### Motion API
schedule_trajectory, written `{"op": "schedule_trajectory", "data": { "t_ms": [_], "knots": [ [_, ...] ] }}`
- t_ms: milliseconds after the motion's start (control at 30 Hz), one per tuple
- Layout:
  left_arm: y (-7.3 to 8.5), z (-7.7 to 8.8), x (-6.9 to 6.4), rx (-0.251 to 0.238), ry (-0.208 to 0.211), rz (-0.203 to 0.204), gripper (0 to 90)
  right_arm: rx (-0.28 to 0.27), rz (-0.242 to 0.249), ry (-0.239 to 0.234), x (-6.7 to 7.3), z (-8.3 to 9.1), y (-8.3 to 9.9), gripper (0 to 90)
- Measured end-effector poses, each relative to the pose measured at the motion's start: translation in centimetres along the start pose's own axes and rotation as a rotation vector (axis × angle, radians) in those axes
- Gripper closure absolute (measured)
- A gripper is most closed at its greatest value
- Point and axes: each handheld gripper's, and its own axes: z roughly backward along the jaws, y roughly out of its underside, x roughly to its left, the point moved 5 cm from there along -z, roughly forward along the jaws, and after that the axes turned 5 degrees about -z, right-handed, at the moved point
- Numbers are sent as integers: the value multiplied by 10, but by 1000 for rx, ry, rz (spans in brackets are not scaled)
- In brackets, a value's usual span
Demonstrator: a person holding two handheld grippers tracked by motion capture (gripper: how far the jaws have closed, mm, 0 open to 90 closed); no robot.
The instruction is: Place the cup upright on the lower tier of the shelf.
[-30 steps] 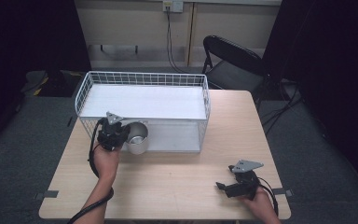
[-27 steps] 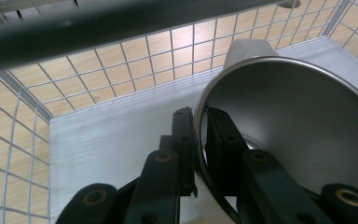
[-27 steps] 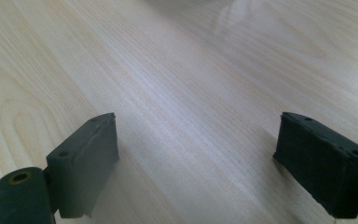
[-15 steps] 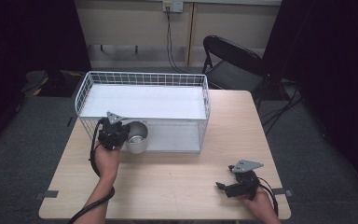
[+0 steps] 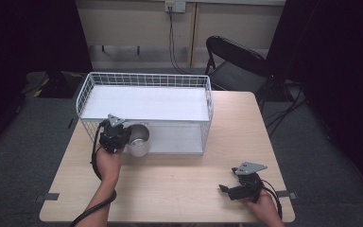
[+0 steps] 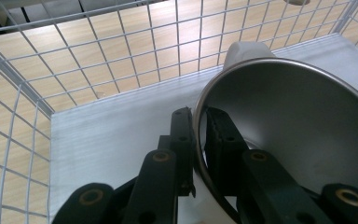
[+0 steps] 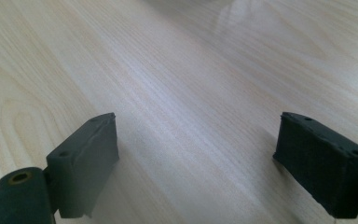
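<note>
Nearest the person, the right gripper (image 5: 238, 190) lies low on the wooden table (image 5: 179, 182) by its near right corner, held in the right hand (image 5: 264, 208), with its grey three-cornered plate on top; in the right gripper view its two black jaws stand wide apart with only bare table grain between them, so it is open and holds nothing. Farther up on the left side, the left hand (image 5: 108, 163) carries the left gripper (image 5: 115, 137) at the front wall of the white wire basket (image 5: 144, 80). This gripper is clamped on the metal cup (image 5: 138, 140): in the left gripper view the two jaws are almost together, one outside the cup's wall and one inside it, pinching the thin rim (image 6: 200, 140) on the side nearest the camera. The cup (image 6: 298, 135) spreads away to the right of the jaws, its open mouth tipped toward the camera and its dull steel inside showing. Under and behind it lies the basket's pale floor (image 6: 116, 130), then the wire grid of the far wall. Behind the table stands a black folding chair (image 5: 236, 61)
</note>
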Motion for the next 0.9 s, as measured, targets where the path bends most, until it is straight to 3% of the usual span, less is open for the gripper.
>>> {"op": "schedule_trajectory", "data": {
  "t_ms": [300,567,900],
  "knots": [
    [2,-1,2,-2,15,8,778,0,0,0,0,0,0,121],
    [4,1,2,-13,18,17,572,0,0,0,0,0,0,121],
    [0,14,2,-31,56,14,402,0,0,0,0,0,0,121]
  ]
}}
